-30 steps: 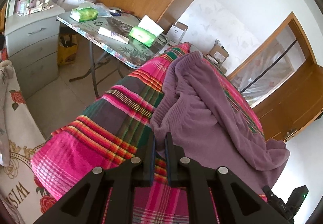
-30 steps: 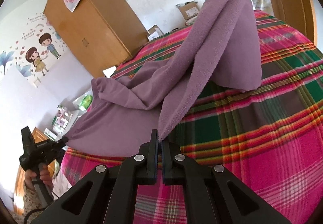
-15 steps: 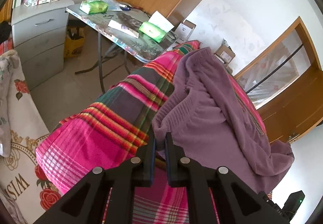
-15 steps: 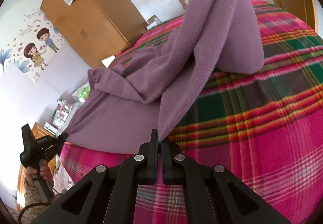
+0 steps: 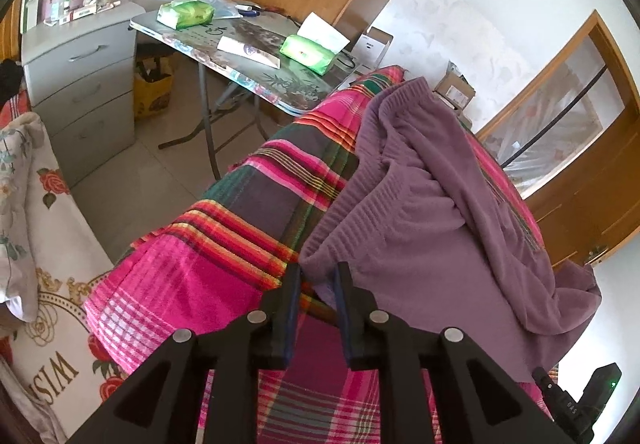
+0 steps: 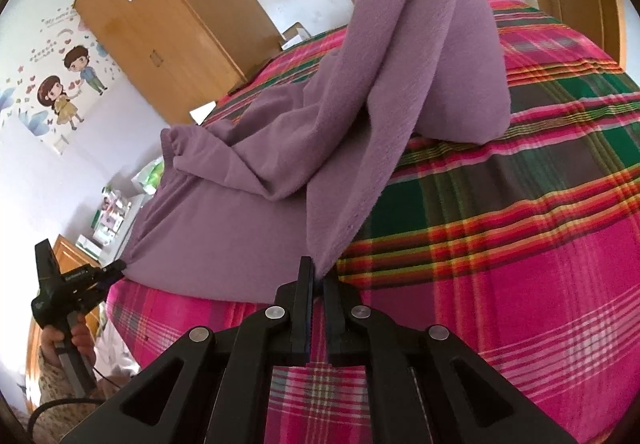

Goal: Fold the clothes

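The purple fleece garment [image 5: 420, 228] lies spread on the pink plaid bed cover [image 6: 500, 244]. The left tool [image 5: 316, 276] is opening, its ribbed hem loose between the jaws. The right tool [image 6: 317, 280], barely parting, pinches a corner.

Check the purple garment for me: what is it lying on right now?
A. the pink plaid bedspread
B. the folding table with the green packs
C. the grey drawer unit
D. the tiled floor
A: the purple garment is spread over the pink plaid bedspread, which also shows under and around it in the right wrist view.
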### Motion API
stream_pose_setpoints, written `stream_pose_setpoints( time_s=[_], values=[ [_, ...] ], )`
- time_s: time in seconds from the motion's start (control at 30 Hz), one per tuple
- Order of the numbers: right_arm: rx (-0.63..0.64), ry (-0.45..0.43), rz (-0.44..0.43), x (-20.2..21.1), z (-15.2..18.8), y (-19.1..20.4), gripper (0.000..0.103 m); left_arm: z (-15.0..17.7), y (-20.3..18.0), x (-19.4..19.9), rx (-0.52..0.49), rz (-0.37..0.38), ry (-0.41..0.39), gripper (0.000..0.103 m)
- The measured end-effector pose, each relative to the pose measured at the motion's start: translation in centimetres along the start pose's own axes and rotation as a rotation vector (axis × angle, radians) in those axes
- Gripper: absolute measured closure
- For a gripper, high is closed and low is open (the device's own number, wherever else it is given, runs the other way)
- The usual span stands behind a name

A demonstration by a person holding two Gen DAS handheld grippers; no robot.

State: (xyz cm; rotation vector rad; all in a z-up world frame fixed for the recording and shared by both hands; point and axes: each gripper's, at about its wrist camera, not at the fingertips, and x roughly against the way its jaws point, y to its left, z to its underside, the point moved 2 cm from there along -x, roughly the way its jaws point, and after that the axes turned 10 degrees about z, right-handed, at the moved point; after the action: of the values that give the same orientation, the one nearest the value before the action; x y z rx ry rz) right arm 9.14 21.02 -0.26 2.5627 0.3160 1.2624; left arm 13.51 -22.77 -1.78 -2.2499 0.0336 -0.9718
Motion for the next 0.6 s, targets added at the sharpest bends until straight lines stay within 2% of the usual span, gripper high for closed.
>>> stream_pose_setpoints(
  time_s=[0.23,0.37,0.43,0.6],
  values=[
    [0.070,0.009,0.002,1.8,-0.4,0.4,0.092,-1.0,-0.8,1.5,-0.053,-0.044,-0.030,0.085],
    [0.098,0.017,-0.038,3.0,-1.1,0.8,0.088,-2.7,-2.8,1.8,-0.107,-0.006,-0.045,0.078],
    [0.112,0.012,-0.068,3.4,-1.5,1.3,0.081,-3.6,-4.0,1.6,-0.152,0.011,-0.050,0.076],
    [0.208,-0.008,-0.086,3.0,-2.7,3.7,0.078,-6.2,-8.6,-0.5,-0.330,0.018,-0.032,0.073]
  ],
)
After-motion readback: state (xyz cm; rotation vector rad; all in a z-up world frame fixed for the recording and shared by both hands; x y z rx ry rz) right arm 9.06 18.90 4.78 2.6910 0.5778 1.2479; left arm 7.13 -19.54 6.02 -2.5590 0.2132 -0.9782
